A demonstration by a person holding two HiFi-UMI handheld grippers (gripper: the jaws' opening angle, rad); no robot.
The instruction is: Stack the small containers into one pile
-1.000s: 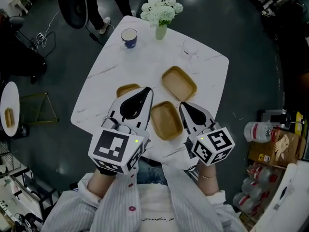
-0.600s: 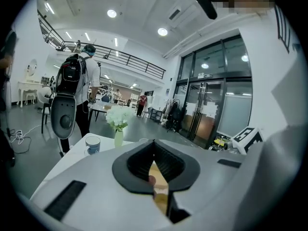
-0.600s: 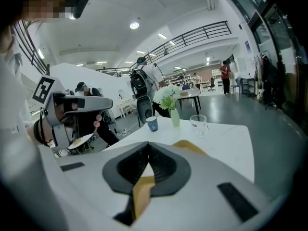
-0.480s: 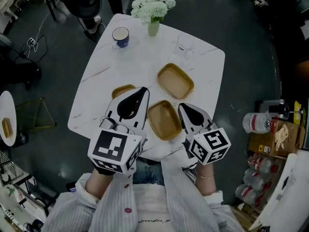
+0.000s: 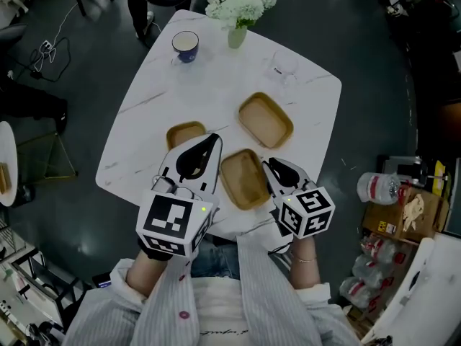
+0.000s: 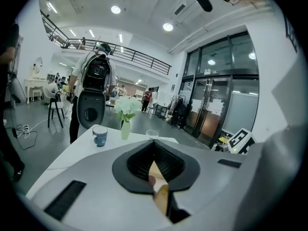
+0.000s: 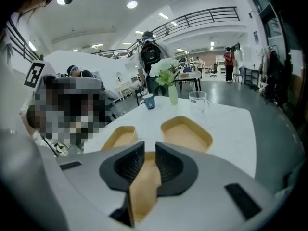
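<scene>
- The left gripper [image 5: 211, 141], jaws together on nothing, hovers above the bench [image 5: 209, 78] at its near edge. The right gripper [image 5: 269, 163], jaws a narrow gap apart, also holds nothing.
- Between them lies the near container [image 5: 245, 180], its right rim just beside the right jaws.
- Farther off, the left container [image 5: 184, 133] and the far container [image 5: 266, 120] each sit alone, apart.
- Nothing looks stacked yet; all three containers are still to be piled.
- Compared with half a second ago, the containers lie unmoved and both grippers hover about where they were.

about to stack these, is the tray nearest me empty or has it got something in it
Empty: in the head view the nearest tray shows only its bare tan floor.
</scene>
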